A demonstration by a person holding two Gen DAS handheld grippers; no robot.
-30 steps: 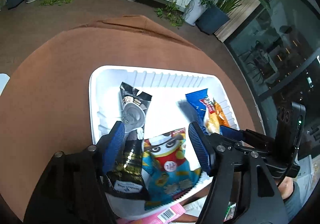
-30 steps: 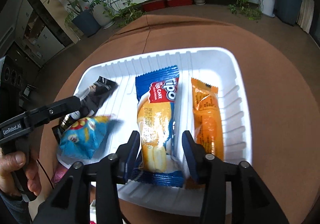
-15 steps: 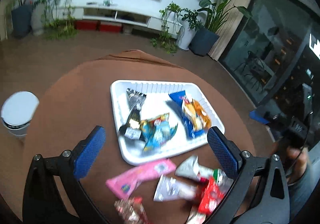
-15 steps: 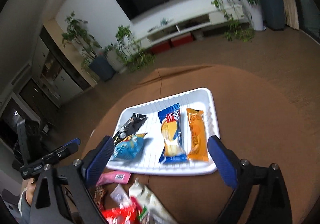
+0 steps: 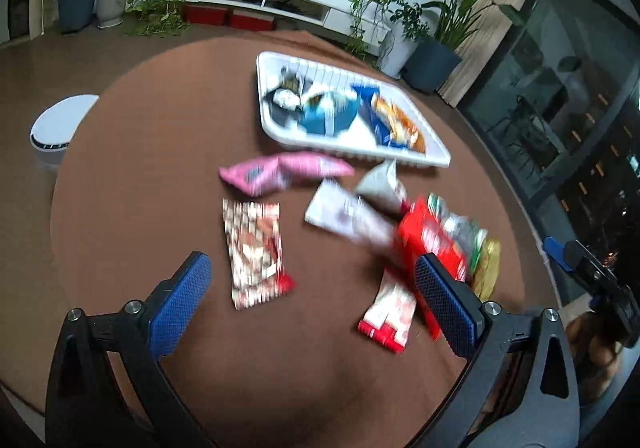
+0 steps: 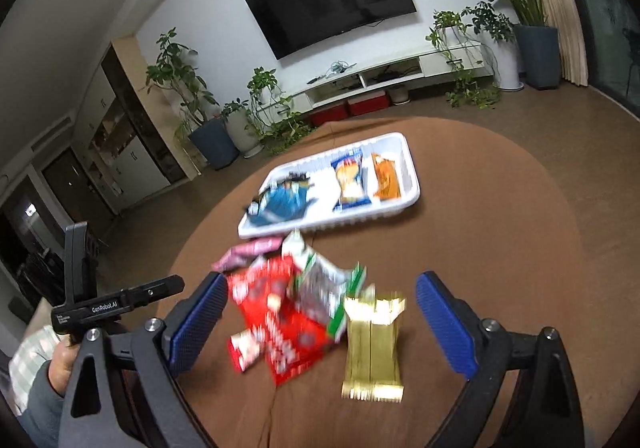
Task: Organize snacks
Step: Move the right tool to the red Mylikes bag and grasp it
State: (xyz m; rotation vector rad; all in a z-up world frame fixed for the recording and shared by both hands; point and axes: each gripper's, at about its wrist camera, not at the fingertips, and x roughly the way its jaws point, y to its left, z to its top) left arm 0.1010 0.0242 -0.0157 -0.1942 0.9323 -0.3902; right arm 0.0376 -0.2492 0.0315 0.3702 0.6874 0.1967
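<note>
A white tray [image 5: 263, 87] at the far side of the round brown table holds a black packet [image 5: 285, 97], a blue packet [image 5: 326, 115], a blue-and-orange packet [image 6: 350, 179] and an orange packet [image 6: 386, 179]. Loose snacks lie nearer: a pink packet [image 5: 284, 171], a red-and-white patterned packet [image 5: 254, 248], a white packet [image 5: 344, 213], a red packet [image 6: 276, 312], a green-edged silver packet [image 6: 320, 284] and a gold packet [image 6: 374, 340]. My left gripper [image 5: 312, 264] hangs open above the table with nothing between its fingers. My right gripper [image 6: 322, 282] is open above the red and gold packets.
A white round bin [image 5: 56, 127] stands on the floor left of the table. Potted plants and a low white TV console [image 6: 392, 75] line the far wall. A hand holds the left gripper's handle [image 6: 120, 300] at the left of the right wrist view.
Both grippers have pulled back from the tray and opened wide. The black and blue packets and the blue-and-orange packet stay in the tray. The loose snacks have come into view.
</note>
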